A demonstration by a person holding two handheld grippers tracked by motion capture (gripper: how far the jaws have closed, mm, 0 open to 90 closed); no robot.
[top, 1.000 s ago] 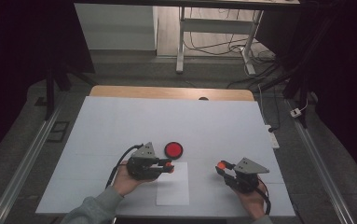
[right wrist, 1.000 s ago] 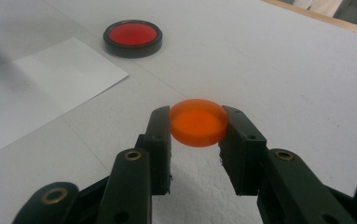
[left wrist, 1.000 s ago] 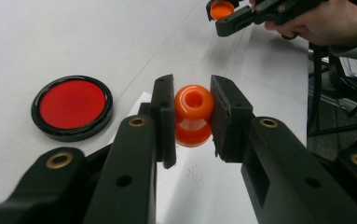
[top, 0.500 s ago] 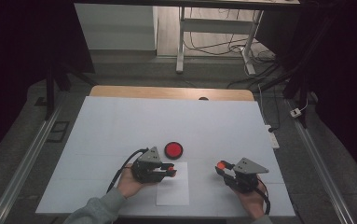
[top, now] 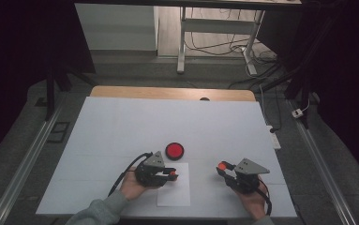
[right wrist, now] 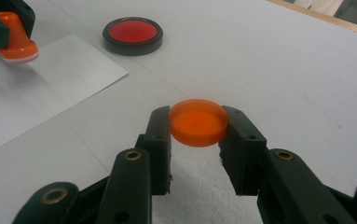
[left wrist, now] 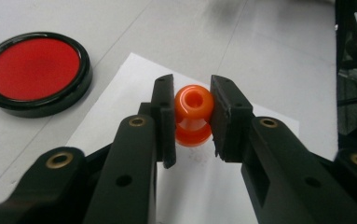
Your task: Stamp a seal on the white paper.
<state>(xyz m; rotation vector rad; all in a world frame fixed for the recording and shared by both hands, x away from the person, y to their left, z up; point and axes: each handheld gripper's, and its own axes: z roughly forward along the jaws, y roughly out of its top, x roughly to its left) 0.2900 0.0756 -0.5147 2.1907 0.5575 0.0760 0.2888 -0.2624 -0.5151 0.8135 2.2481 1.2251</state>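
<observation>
Stamp (left wrist: 193,114), orange, is clamped in left gripper (top: 170,175) and hangs just above the white paper sheet (top: 175,190), not pressed down yet, I judge. Its orange cap (right wrist: 198,122) is off and pinched in right gripper (top: 222,169). Open red ink pad (top: 174,150) sits just beyond the sheet. No mark visible on paper; stamping remains.

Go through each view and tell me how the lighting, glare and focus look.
High view: the white table is evenly lit, its surroundings nearly black. Left gripper view: glare streaks the ink pad's rim and the orange stamp; the far background blurs. Right gripper view: the orange cap is sharp, and the paper sheet carries a soft shadow.
</observation>
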